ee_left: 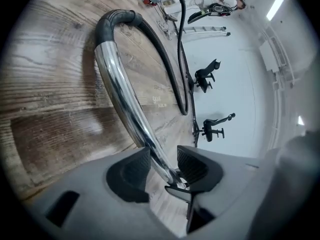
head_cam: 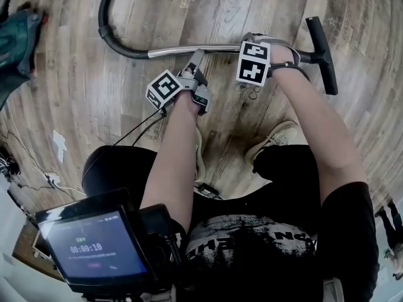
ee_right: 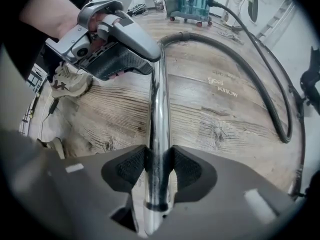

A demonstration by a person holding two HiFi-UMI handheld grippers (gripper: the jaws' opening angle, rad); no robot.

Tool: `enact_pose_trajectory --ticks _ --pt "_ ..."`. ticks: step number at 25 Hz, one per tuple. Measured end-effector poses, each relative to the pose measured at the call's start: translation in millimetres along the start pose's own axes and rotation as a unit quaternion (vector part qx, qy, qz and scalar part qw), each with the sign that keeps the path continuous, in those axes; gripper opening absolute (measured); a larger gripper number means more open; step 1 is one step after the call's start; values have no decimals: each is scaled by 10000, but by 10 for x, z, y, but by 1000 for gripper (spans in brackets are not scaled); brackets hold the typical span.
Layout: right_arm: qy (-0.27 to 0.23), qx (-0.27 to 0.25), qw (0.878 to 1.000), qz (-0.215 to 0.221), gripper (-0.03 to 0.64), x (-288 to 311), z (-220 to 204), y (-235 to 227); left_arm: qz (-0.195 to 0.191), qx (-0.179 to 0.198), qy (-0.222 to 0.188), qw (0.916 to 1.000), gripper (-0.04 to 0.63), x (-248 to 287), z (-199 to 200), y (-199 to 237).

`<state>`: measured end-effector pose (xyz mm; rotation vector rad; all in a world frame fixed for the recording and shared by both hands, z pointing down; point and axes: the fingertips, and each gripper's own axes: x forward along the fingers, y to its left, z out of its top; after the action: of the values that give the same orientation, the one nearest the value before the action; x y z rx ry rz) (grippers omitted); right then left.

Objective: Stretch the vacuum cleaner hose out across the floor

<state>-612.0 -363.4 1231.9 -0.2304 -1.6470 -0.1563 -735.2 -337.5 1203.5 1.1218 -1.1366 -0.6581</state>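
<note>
**Hose in a loop, tube in both grippers**

Head view: the hose (head_cam: 110,27) curls at 11 o'clock and joins the metal tube (head_cam: 214,48). The tube lies across the wooden floor (head_cam: 82,87) toward the floor nozzle (head_cam: 321,52) at 1 o'clock. The vacuum cleaner (head_cam: 16,39) sits at the 9 o'clock edge. Your left gripper (head_cam: 194,65) and right gripper (head_cam: 255,46) meet the tube side by side near 12 o'clock.

Left gripper view: the jaws stand apart with the tube running between them, and the pads do not pinch it. Close them squarely on the tube before you pull, so the shiny metal cannot slide.

Right gripper view: the jaws are clenched on the tube, with the pads pressed on both sides. The hose arcs out toward 3 o'clock and back to the vacuum cleaner at 12 o'clock. With that much slack, you would do best to draw the tube away from the vacuum cleaner, low and steady. Stop once the loop lies straight, so that you do not drag the vacuum cleaner along.
</note>
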Motion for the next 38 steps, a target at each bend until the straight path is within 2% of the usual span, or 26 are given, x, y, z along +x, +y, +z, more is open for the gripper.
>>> enact_pose_trajectory --ticks 3,5,9,12,14,16,17,18,20,22,24,28,30,33,35,38 --pt "6 15 10000 3 175 -14 -2 -1 333 -44 -23 9994 188 -59 14 149" --pt "-7 22 10000 1 175 -51 12 1 459 -223 -164 9986 212 -76 61 229" --pt "-52 14 10000 29 174 -135 78 30 300 -792 -626 9944 299 103 274 261" --pt "-113 29 9999 86 173 -185 163 37 195 -913 -818 9923 302 286 420 290" --pt "-189 85 9997 138 173 -249 206 110 -43 -1049 -1053 9889 299 345 484 248" --pt "-301 158 9993 154 173 -303 232 232 -195 -1259 -1344 9827 222 305 523 242" --pt "-349 188 9991 146 173 -315 236 281 -239 -1396 -1460 9791 118 273 528 260" --pt "-383 215 9989 136 174 -320 232 316 -314 -1528 -1528 9759 81 248 523 269" --pt "-418 258 9987 112 175 -311 211 357 -472 -1636 -1560 9730 64 223 495 262" --pt "-432 263 9987 45 176 -285 200 361 -452 -1483 -1574 9753 63 200 498 268" --pt "-436 225 9988 -84 179 -249 213 316 -291 -1163 -1619 9795 61 172 552 262" --pt "-395 145 9984 -387 190 -153 278 179 -173 -696 -1705 9827 61 183 665 56" --pt "-363 128 9975 -599 176 -113 308 101 -270 -689 -1681 9830 61 216 671 -70" --pt "-144 -199 9955 -918 105 -111 272 21 -313 -839 -1644 9823 63 251 607 -230" --pt "-90 -288 9953 -916 92 -191 254 -11 -254 -782 -1653 9828 64 237 600 -360" --pt "-155 -147 9956 -915 84 -514 312 -77 -323 -558 -1599 9850 71 159 664 -732"
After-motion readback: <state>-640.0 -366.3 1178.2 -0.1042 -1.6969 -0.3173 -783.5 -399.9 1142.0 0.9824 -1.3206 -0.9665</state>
